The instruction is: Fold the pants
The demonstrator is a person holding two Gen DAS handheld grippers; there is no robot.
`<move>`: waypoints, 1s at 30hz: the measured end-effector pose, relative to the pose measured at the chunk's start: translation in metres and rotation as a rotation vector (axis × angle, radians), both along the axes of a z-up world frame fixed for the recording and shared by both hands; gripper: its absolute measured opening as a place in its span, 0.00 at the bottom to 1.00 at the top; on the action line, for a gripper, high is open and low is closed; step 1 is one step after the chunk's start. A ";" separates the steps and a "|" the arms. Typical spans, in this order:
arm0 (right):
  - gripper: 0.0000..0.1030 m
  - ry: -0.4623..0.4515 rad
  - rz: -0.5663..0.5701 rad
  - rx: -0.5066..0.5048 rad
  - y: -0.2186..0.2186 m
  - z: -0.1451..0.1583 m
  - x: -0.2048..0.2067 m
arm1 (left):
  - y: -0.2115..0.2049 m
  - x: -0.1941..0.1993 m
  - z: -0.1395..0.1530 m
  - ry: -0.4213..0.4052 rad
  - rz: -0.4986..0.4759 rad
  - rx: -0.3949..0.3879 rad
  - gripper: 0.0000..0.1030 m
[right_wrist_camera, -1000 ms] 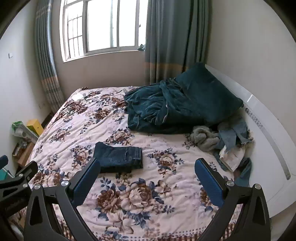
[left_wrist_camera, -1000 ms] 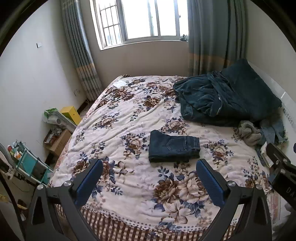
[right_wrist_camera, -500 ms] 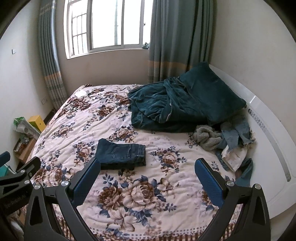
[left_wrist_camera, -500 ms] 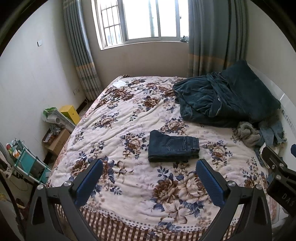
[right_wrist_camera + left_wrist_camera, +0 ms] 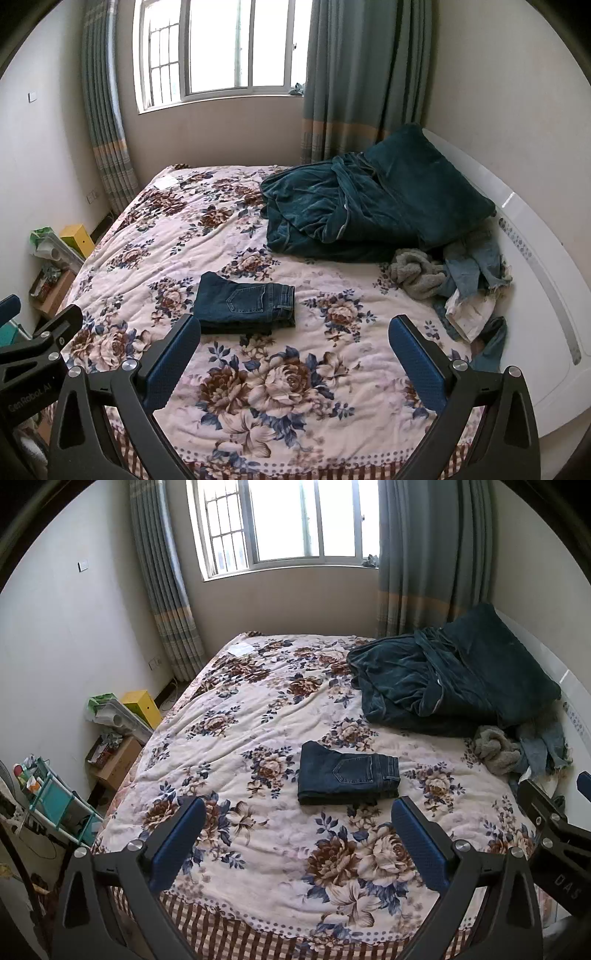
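Dark blue jeans (image 5: pixel 347 773) lie folded into a small rectangle on the floral bedspread (image 5: pixel 258 716), back pocket up. They also show in the right wrist view (image 5: pixel 245 301). My left gripper (image 5: pixel 297 843) is open and empty, held above the bed's near edge, short of the jeans. My right gripper (image 5: pixel 295 360) is open and empty too, back from the jeans and to their right. The right gripper's body shows at the left wrist view's right edge (image 5: pixel 554 834).
A crumpled dark teal blanket (image 5: pixel 365 206) lies at the bed's far right. A grey towel (image 5: pixel 417 273) and light denim clothes (image 5: pixel 472 269) pile by the white headboard (image 5: pixel 535 266). Boxes (image 5: pixel 122 720) and a teal cart (image 5: pixel 51 801) stand left of the bed.
Both grippers have drawn back and up a little from the bed, so the folded jeans sit slightly farther off. Both stay open and empty.
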State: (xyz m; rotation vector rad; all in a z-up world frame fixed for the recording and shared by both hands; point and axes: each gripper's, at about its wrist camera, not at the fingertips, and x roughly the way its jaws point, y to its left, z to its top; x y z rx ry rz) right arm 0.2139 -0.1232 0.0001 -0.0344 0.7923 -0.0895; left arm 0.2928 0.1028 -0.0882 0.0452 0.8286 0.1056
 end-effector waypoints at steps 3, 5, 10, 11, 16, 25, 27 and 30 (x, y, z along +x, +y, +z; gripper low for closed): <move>1.00 0.002 0.003 0.004 0.000 0.000 0.000 | 0.001 0.000 0.001 -0.001 0.005 0.000 1.00; 1.00 0.002 0.004 0.003 0.000 0.000 0.000 | 0.001 0.000 0.001 -0.003 0.006 0.000 1.00; 1.00 0.000 0.008 0.005 0.001 0.001 0.001 | 0.004 0.000 0.007 -0.013 0.024 -0.007 1.00; 1.00 -0.003 0.007 0.003 0.000 0.001 0.000 | 0.004 0.000 0.007 -0.014 0.026 -0.005 1.00; 1.00 -0.004 0.013 0.002 0.003 0.002 0.005 | 0.004 -0.001 0.007 -0.018 0.032 0.000 1.00; 1.00 -0.001 0.017 0.001 0.003 0.002 0.005 | 0.002 0.001 0.008 -0.023 0.034 0.004 1.00; 1.00 -0.004 0.015 0.001 0.003 0.002 0.004 | 0.002 -0.001 0.008 -0.024 0.036 0.004 1.00; 1.00 -0.007 0.018 -0.002 0.005 0.003 0.007 | 0.001 0.001 0.008 -0.024 0.036 0.002 1.00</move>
